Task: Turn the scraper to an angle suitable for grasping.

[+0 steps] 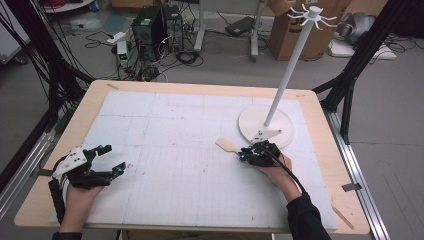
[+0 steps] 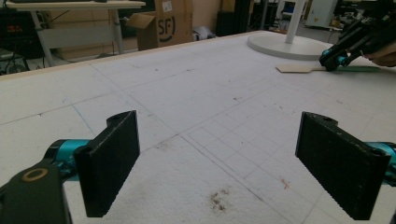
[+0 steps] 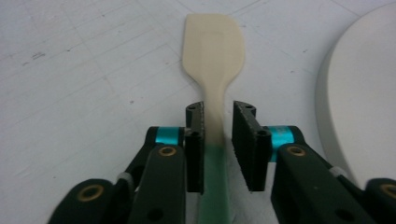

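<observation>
A spatula (image 1: pixel 227 145) with a cream blade and a green handle lies flat on the white mat, just left of the round base of a white stand (image 1: pixel 245 127). My right gripper (image 1: pixel 242 154) sits low over the handle. In the right gripper view its two pads close in on the handle's neck, so my right gripper (image 3: pixel 218 135) is shut on the spatula (image 3: pixel 215 51). My left gripper (image 1: pixel 114 158) rests at the mat's left edge, open with nothing between its pads. The left gripper view shows its own open jaws (image 2: pixel 217 158), and far off the spatula (image 2: pixel 299 68) and right gripper (image 2: pixel 332 59).
The stand's pole (image 1: pixel 287 70) rises from its base to a ring of hooks (image 1: pixel 311 14). The white gridded mat (image 1: pixel 175 125) covers a wooden table (image 1: pixel 320 110). Beyond the far edge are cardboard boxes (image 1: pixel 300 30), computers (image 1: pixel 150 25) and cables on the floor.
</observation>
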Demonstrator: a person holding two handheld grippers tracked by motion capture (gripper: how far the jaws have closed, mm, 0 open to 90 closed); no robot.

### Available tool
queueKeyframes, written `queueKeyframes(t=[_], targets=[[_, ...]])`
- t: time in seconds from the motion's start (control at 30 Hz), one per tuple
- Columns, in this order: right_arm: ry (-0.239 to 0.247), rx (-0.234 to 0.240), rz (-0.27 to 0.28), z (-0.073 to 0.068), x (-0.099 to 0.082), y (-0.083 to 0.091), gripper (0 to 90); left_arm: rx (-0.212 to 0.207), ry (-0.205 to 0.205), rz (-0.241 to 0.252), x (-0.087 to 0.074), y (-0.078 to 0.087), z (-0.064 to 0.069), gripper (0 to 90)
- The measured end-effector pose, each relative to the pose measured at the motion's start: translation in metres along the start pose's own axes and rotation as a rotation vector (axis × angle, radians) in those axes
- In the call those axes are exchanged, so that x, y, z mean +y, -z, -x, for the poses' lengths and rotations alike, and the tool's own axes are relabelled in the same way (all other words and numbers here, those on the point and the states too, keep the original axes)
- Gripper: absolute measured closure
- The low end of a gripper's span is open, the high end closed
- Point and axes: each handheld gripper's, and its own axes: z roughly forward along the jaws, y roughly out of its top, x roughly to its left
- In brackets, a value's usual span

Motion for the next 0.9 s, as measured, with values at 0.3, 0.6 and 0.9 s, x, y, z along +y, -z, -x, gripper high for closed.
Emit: queueKeyframes(t=[0.3, 0.6, 0.9], targets=[[0.047, 0.083, 0.034, 0.0, 0.004, 0.0, 81.0, 0.003, 0.001, 0.0, 0.0, 0.0, 0.0, 14.5], [0.214, 0.24, 0.052, -0.019, 0.043, -0.018, 81.0, 0.005, -0.006, -0.004, 0.0, 0.0, 0.0, 14.6], [0.411, 0.446, 0.022, -0.063, 0.088, -0.068, 81.0, 0.004, -0.011, -0.007, 0.0, 0.0, 0.001, 14.6]])
